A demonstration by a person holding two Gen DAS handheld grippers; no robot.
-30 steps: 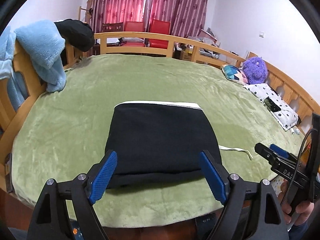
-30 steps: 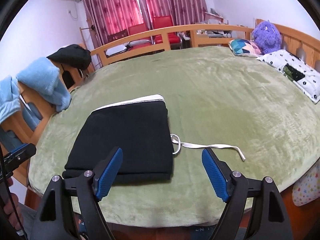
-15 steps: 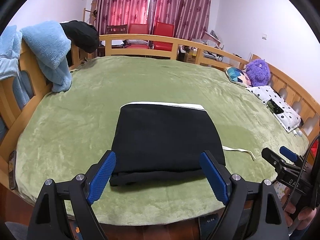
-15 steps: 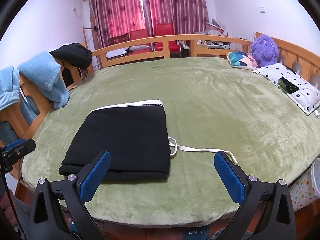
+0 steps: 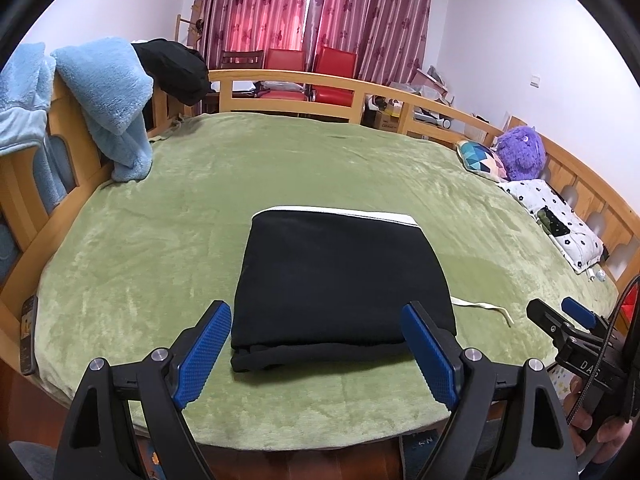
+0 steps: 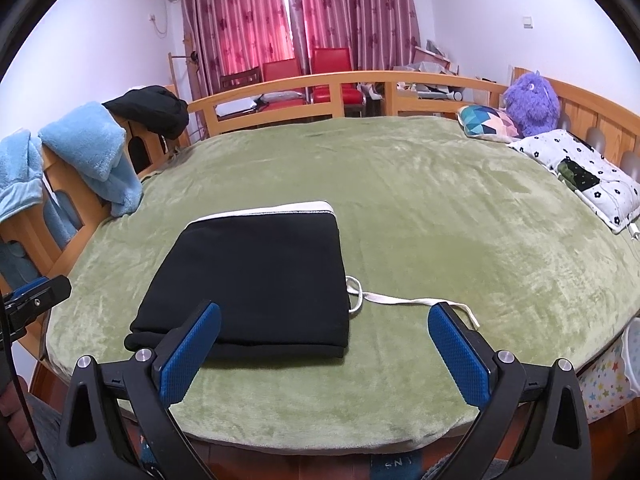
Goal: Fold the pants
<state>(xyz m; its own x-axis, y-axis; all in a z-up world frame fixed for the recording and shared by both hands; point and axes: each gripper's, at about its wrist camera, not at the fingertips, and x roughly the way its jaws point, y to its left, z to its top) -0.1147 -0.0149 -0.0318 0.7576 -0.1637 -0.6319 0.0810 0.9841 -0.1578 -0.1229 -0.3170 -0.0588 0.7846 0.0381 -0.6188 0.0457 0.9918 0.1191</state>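
Both grippers' blue ribbed fingers stand spread and empty: left gripper [image 5: 316, 354] and right gripper [image 6: 326, 354] have drawn back from the folded black fleece pants [image 5: 340, 280]. That soft, squared bundle lies near the plush green bedspread's [image 5: 160, 264] front edge, white drawstring [image 6: 404, 302] trailing; folding looks finished.

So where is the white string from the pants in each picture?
Left wrist view: the white drawstring lies at lower right, trailing right from the folded black pants.
Right wrist view: the drawstring lies at lower centre, right of the pants.
Shared landmark: the purple plush toy.
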